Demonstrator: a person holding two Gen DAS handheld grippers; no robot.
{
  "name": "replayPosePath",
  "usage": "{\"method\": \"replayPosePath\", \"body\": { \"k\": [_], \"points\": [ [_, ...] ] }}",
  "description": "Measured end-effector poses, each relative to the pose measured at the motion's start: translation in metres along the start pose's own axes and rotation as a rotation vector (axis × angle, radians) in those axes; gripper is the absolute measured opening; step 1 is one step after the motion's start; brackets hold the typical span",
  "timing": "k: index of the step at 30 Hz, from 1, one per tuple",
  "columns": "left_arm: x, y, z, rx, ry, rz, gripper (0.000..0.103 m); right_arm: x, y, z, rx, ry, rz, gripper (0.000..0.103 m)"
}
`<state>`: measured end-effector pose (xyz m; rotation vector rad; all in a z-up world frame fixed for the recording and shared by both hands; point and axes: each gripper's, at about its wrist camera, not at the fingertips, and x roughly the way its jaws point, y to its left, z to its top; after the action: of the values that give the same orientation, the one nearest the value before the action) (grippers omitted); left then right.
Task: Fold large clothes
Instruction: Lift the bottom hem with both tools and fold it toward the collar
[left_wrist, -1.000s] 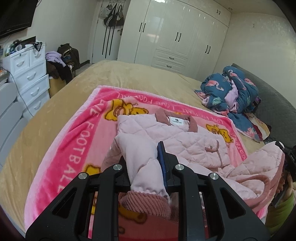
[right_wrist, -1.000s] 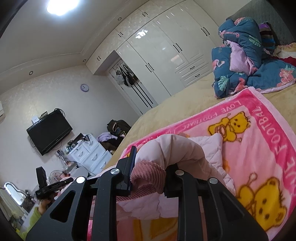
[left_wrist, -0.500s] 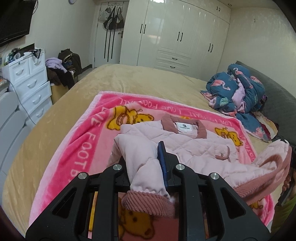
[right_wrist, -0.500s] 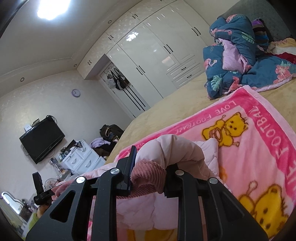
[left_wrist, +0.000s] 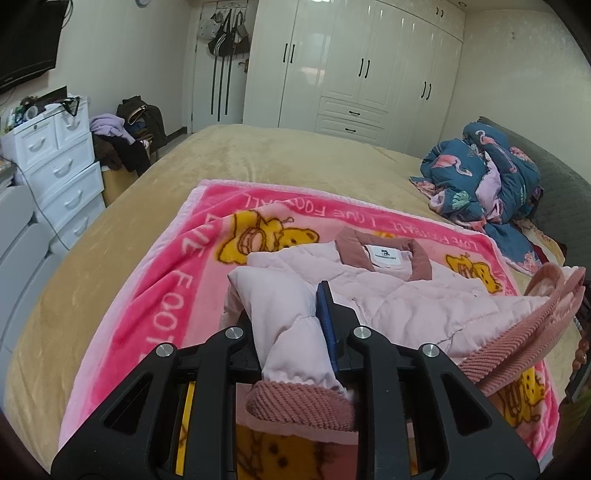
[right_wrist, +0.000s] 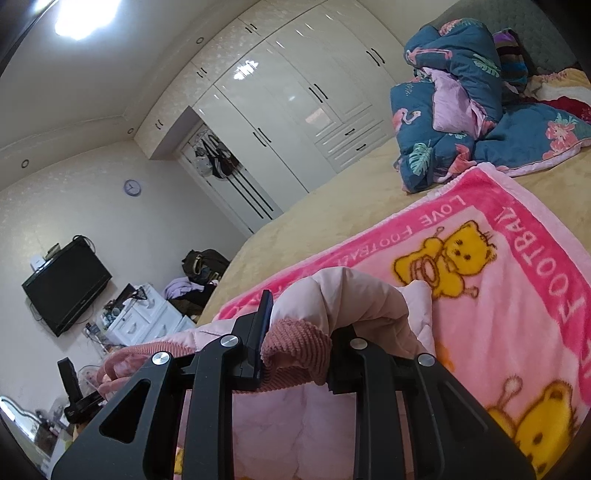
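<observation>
Two tools grip one pale pink quilted jacket (left_wrist: 388, 295) that lies partly on a pink blanket (left_wrist: 177, 280) spread over the tan bed (left_wrist: 258, 158). The left tool (left_wrist: 288, 325) is clamped on a sleeve just above its ribbed dusty-rose cuff (left_wrist: 299, 406), the cuff hanging toward the camera; the right tool (right_wrist: 299, 332) is closed on the other ribbed cuff (right_wrist: 295, 343), with the puffed sleeve arching over its far finger. The blanket's border carries white capitals: the right wrist view reads "LOVE FOOTBALL" along the far edge and again down the right edge, beside yellow cartoon bears (right_wrist: 443, 258); the left wrist view shows the same words upside down along the far edge and "FOOT" down the left edge. Only the left wrist view shows the jacket's collar (left_wrist: 384, 251), near the blanket's far edge, with a white neck label (left_wrist: 388, 254) whose print is too small to read. Only the right wrist view shows the wall clock (right_wrist: 132, 187) and the ceiling light (right_wrist: 81, 16). Both show the white wardrobe (left_wrist: 351, 66), the white drawer chest (left_wrist: 59, 162) and the crumpled blue flamingo-print quilt (left_wrist: 480, 177) at the bed's far right corner
</observation>
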<state>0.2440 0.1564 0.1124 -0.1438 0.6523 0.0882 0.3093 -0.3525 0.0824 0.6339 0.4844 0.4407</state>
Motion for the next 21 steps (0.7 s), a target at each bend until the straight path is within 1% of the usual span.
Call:
{"method": "replayPosePath", "body": {
  "k": [12,21],
  "points": [
    [0.040,0.013,-0.001,-0.052,-0.003,-0.021,0.017,0.039,-0.015,0.003,0.013,0.029,-0.091,0.022],
    [0.059,0.007,0.000,-0.078,-0.039,-0.018,0.019,0.060,-0.030,0.001,0.018,0.060,-0.144,0.022]
  ]
}}
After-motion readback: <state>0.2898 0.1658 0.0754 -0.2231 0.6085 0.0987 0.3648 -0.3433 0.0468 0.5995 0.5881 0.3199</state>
